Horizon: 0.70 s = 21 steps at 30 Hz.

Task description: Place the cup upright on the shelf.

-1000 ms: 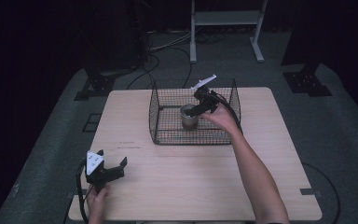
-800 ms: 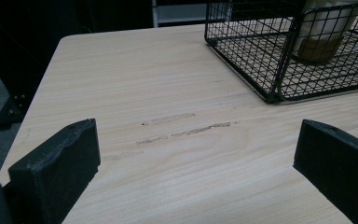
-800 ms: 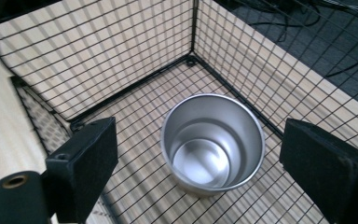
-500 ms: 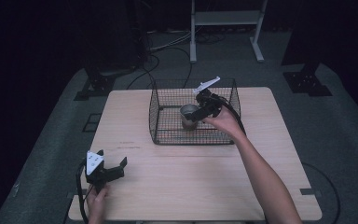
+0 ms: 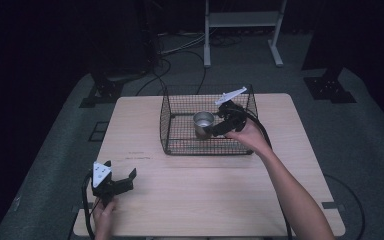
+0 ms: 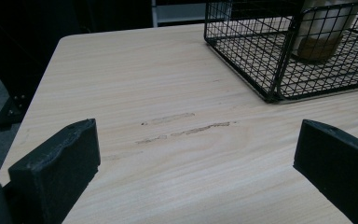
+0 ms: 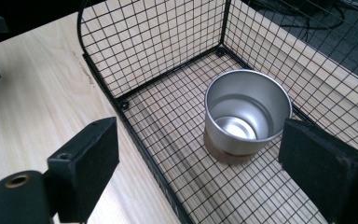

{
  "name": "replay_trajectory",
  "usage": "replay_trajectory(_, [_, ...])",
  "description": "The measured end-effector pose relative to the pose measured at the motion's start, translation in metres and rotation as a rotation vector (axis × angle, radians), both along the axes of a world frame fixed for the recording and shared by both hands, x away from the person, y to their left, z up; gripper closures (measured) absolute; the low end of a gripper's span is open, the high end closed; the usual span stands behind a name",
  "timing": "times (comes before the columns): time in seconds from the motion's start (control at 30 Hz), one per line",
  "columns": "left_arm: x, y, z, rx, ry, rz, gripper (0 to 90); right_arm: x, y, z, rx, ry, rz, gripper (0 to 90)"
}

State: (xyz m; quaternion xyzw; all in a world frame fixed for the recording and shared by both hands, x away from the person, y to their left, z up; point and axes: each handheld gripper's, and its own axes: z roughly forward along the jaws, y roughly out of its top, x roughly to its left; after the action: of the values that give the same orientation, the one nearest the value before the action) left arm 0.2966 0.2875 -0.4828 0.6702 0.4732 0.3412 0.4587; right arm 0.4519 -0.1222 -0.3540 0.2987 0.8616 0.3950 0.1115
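A shiny metal cup (image 5: 203, 121) stands upright on the floor of a black wire basket (image 5: 180, 146) at the back middle of the wooden table (image 5: 205, 200). My right gripper (image 5: 215, 129) hangs inside the basket just right of the cup, open. In the right gripper view the cup (image 7: 247, 112) sits beyond and between the spread jaws, touching neither, with the basket wall (image 7: 154, 42) behind it. My left gripper (image 5: 120, 170) rests open near the table's front left corner with nothing between its jaws. From the left gripper (image 6: 196, 168) the basket (image 6: 270, 70) and cup (image 6: 324, 28) show at top right.
The basket has an open top and stands about a hand's width from the table's back edge. Bare tabletop (image 6: 168, 93) with faint scuff marks lies between the left gripper and the basket. A cable (image 5: 262, 130) trails from the right gripper. A metal stand (image 5: 240, 20) is on the floor behind.
My right gripper has drawn to the right and slightly up, away from the cup, which stays standing in the basket. The left gripper has not moved.
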Motion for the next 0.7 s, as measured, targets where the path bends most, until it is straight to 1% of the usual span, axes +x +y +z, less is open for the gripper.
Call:
replay_trajectory(0.1, [0.000, 0.000, 0.000, 0.001, 0.000, -0.001, 0.0, -0.005, -0.007, 0.000, 0.025, -0.001, 0.000, 11.6])
replay_trajectory(0.23, [0.000, -0.001, 0.000, 0.004, 0.000, -0.002, 0.0, -0.011, -0.015, 0.000, 0.042, 0.006, -0.004, 11.6])
replay_trajectory(0.4, [0.000, -0.001, 0.000, 0.005, 0.001, 0.000, 0.0, -0.019, -0.023, 0.002, 0.050, -0.004, 0.005, 11.5])
replay_trajectory(0.53, [0.000, -0.001, 0.000, 0.007, 0.000, -0.001, 0.0, -0.028, -0.029, 0.003, 0.055, -0.004, 0.017, 11.5])
replay_trajectory(0.6, [0.000, -0.001, 0.000, 0.008, 0.000, 0.000, 0.0, -0.030, -0.030, 0.002, 0.056, -0.002, 0.019, 11.2])
replay_trajectory(0.67, [0.000, -0.001, 0.000, 0.001, -0.002, 0.001, 0.0, -0.033, -0.032, 0.003, 0.049, 0.000, 0.026, 10.6])
replay_trajectory(0.7, [0.000, -0.001, 0.000, 0.001, -0.002, 0.002, 0.0, -0.035, -0.034, 0.003, 0.056, 0.001, 0.025, 10.6])
